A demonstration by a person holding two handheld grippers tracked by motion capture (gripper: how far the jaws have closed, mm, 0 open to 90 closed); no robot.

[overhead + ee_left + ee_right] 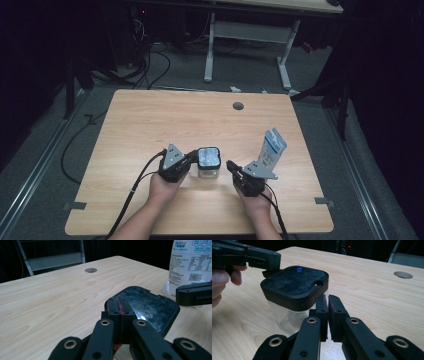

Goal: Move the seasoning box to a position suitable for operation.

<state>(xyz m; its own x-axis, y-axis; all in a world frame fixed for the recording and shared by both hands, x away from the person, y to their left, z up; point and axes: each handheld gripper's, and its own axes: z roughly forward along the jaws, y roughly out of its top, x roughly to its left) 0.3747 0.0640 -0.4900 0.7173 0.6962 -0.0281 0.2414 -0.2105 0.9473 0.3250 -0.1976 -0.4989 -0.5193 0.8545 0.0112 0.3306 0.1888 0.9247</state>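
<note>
Holding my left tool (pixel 191 157) against the left edge of the black lid (pixel 208 157), I keep its jaws pressed together; whether they pinch the rim I cannot tell. That lid sits on a clear square jar (pixel 287 316), which stands on the tabletop (pixel 150 120) near the front edge, between my 2 hands. My right tool (pixel 231 165) sits just right of the jar with its jaws nearly together and nothing between them, tips close to the lid's corner. Standing upright behind my right tool is a white and blue pouch (pixel 270 147), just beside the jar. Farther back, a round hole (pixel 238 106) marks the wood.
</note>
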